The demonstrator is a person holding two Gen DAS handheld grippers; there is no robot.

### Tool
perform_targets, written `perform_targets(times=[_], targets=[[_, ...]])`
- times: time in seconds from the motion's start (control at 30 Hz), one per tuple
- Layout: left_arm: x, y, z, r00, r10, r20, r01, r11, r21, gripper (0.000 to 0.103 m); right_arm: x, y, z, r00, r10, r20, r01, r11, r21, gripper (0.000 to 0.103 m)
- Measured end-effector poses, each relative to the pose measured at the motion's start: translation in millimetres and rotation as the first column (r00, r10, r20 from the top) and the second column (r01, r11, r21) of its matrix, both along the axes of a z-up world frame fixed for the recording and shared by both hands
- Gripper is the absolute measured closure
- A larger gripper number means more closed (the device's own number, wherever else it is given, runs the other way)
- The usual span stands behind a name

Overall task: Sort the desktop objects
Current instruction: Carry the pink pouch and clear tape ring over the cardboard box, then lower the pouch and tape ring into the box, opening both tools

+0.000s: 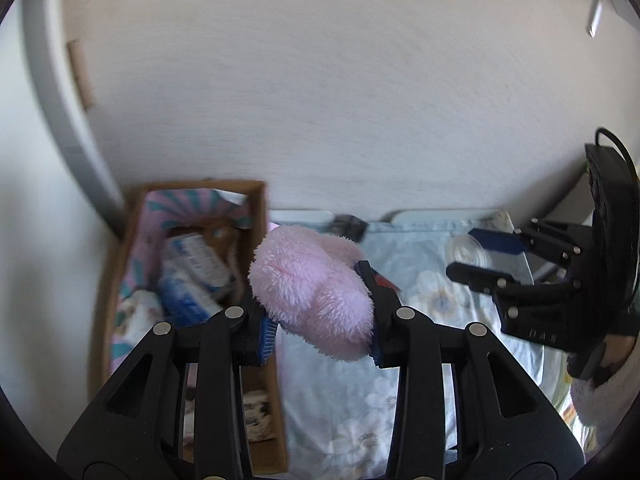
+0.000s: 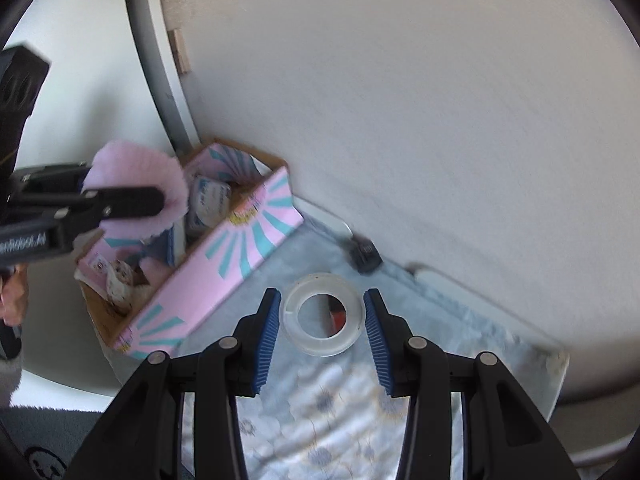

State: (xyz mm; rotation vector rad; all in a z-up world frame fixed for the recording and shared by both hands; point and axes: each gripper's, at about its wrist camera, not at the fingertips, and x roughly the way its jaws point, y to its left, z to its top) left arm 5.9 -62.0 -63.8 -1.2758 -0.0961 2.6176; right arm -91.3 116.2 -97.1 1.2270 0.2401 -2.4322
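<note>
Sorting is under way: a pink plush toy [image 1: 312,292] is clenched in the left gripper [image 1: 320,324] above the cloth, with the cardboard box [image 1: 256,216] at its nine o'clock. A clear tape roll [image 2: 323,314] is grasped between the right gripper [image 2: 323,320] pads. Next, the toy likely needs carrying over the box before release.

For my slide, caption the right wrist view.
Right gripper holds clear tape roll above floral cloth; pink box at left.
</note>
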Motion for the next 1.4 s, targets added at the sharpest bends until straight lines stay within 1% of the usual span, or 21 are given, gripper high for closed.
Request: perform_targets(times=[0.13,0.23,0.37,0.43,0.5,0.6,0.87,1.0,1.27,1.4], targets=[[12.8,-22.9,11.5,0.998,0.061,-0.029,-0.062,0.998,-0.015,0.071,-16.0,-22.6,11.5,0.998,0.06,-0.008,-0.06,0.998,-0.011,0.064],[21.8,-39.0,15.3,0.993,0.109,-0.034,-0.11,0.994,-0.016,0.071,-24.8,-42.3,20.9,0.993,0.114,-0.023,-0.114,0.993,-0.009,0.064],[34.2,-57.8,13.9,0.985,0.17,-0.03,-0.171,0.985,-0.018,0.071,-32.7,-67.5,30.1,0.983,0.179,-0.031,-0.18,0.983,-0.027,0.064],[41.6,-65.9,11.6,0.98,0.199,-0.027,-0.2,0.979,-0.03,0.071,-35.9,-81.7,32.4,0.977,0.213,-0.029,-0.214,0.976,-0.035,0.064],[47.9,-71.3,9.6,0.974,0.224,-0.022,-0.225,0.974,-0.041,0.071,-38.8,-98.6,34.4,0.967,0.254,-0.022,-0.254,0.966,-0.041,0.064],[55.2,-78.3,6.2,0.967,0.253,-0.005,-0.253,0.967,-0.036,0.071,-41.4,-120.9,34.8,0.95,0.311,-0.014,-0.311,0.95,-0.039,0.064],[71.4,-97.5,-6.1,0.95,0.313,0.024,-0.312,0.95,-0.032,0.071,-46.3,-163.7,27.8,0.913,0.406,0.029,-0.405,0.914,-0.04,0.064],[73.6,-103.3,-19.3,0.94,0.337,0.043,-0.337,0.941,-0.022,0.071,-46.1,-182.7,21.0,0.893,0.447,0.049,-0.447,0.894,-0.017,0.064],[75.1,-105.3,-40.7,0.929,0.361,0.083,-0.36,0.933,-0.019,0.071,-51.2,-204.4,7.0,0.868,0.486,0.099,-0.487,0.873,-0.022,0.064],[73.5,-105.5,-51.5,0.925,0.363,0.111,-0.364,0.931,-0.017,0.071,-51.9,-215.4,-7.8,0.855,0.501,0.133,-0.504,0.864,-0.015,0.064]])
